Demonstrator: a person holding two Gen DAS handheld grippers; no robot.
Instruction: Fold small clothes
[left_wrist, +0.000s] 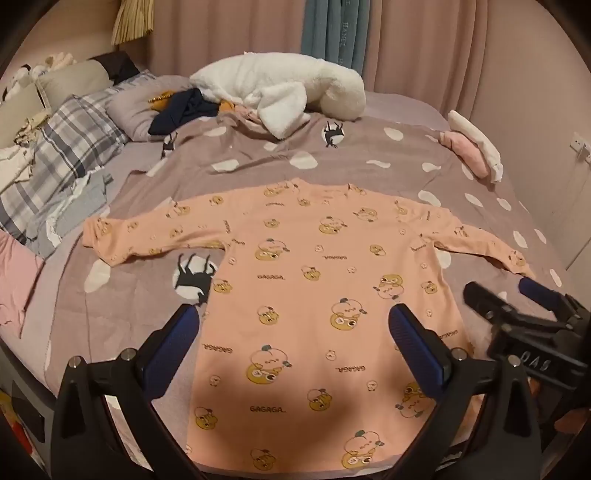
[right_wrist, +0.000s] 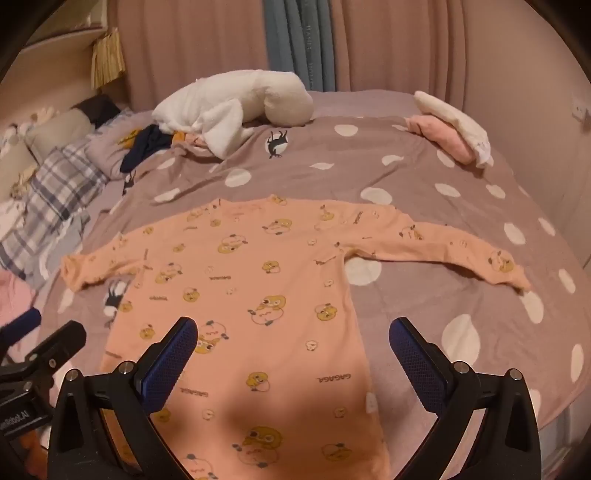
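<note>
A small peach long-sleeved shirt (left_wrist: 314, 295) with a cartoon print is laid flat on the bed cover (left_wrist: 332, 155), which is greyish purple with white spots. Both sleeves are spread out to the sides and the hem is turned toward the cameras. The left gripper (left_wrist: 293, 325) is held above the lower part of the shirt with its jaws spread wide, and nothing is grasped between them. The right gripper (right_wrist: 293, 336) is held over the right edge of the shirt body, also fully released (its blue pads are seen well apart). At the far side of the bed a white plush toy (left_wrist: 280, 88) is lying, and folded pink and white clothes (left_wrist: 472, 147) are placed near the right edge. Plaid pillows (left_wrist: 66, 147) are seen at the left.
</note>
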